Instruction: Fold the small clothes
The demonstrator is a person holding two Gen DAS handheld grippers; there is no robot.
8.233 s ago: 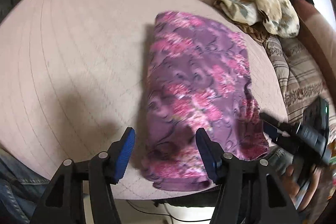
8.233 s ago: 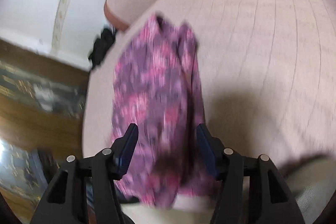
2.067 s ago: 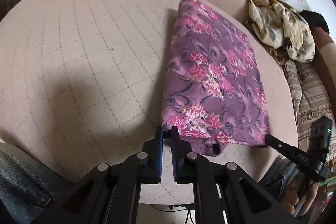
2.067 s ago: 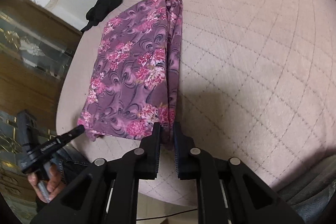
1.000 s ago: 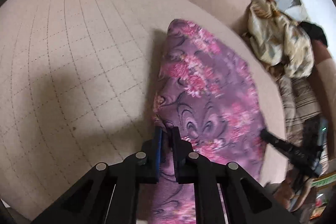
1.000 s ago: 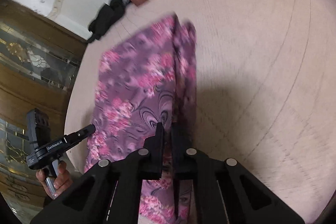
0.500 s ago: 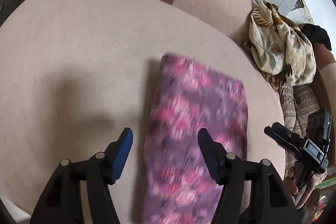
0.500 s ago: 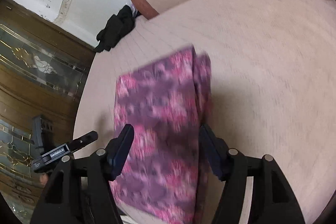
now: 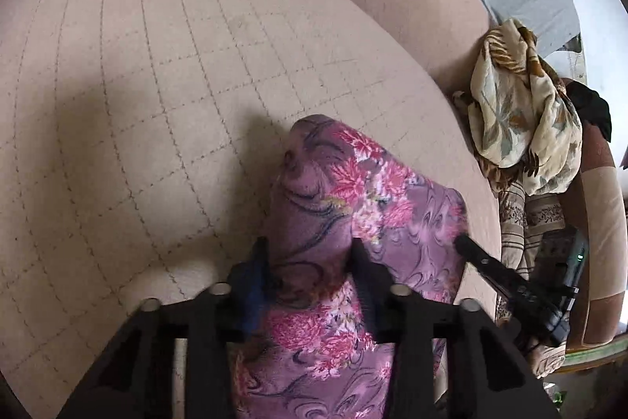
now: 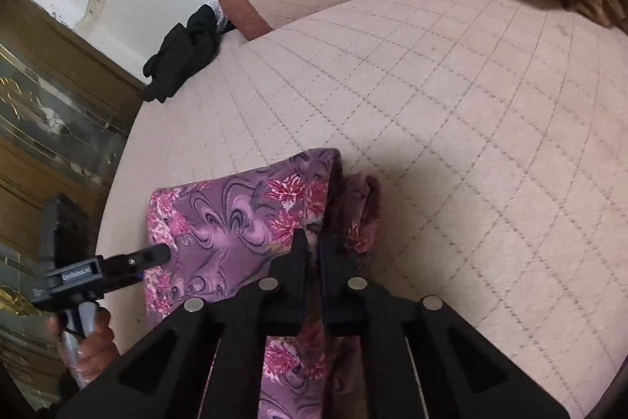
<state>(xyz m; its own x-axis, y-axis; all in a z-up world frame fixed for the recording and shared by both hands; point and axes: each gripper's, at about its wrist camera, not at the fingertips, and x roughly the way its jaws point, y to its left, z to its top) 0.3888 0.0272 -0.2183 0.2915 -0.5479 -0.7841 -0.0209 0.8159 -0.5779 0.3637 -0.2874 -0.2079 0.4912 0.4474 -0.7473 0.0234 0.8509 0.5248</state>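
Purple floral cloth (image 9: pixel 376 207) lies folded in the lower middle of both views, on a quilted beige cushion (image 9: pixel 157 85); it looks like a sofa or bed, I cannot tell which. The left gripper (image 9: pixel 310 262) has its fingers half apart with a raised fold of the cloth between them. These fingers have just been closing, and the fold seems pressed from both sides. The right gripper (image 10: pixel 312 254) has its fingers nearly together, pinching the layered right edge of the same cloth (image 10: pixel 243 218).

I judge that the next fold is being prepared. The risk is that each gripper catches only the top layer, because the edge under the right fingers shows several layers slightly apart; then the lower layers would stay behind and the fold would open. The left grip also looks bulky, so the thick fold could slip out when it is lifted
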